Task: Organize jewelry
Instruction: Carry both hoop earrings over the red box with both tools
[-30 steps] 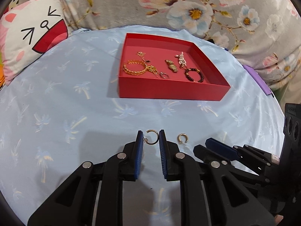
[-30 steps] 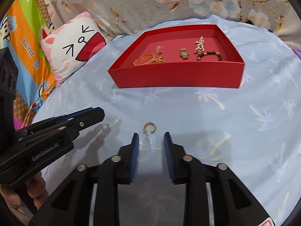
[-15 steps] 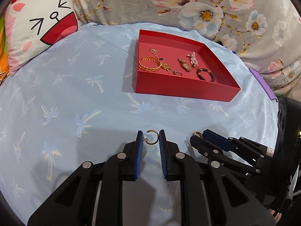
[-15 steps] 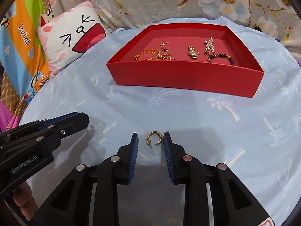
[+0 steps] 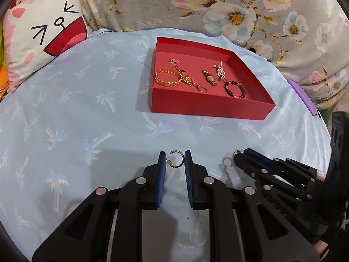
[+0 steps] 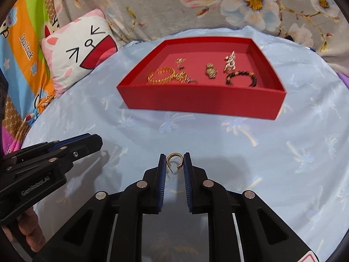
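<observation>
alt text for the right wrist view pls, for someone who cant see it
The right gripper holds a small gold hoop earring between its blue fingertips, above a light blue palm-print cloth. Beyond lies an open red tray of gold and beaded jewelry; the left gripper enters at lower left, a cat-face pillow behind.

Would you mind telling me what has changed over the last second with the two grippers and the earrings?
The right gripper moved forward over its gold hoop earring, closed on it and lifted it off the blue cloth. The left gripper kept its thin hoop earring clamped the whole time and also rose. Both now face the red tray, whose jewelry lies as before.
</observation>
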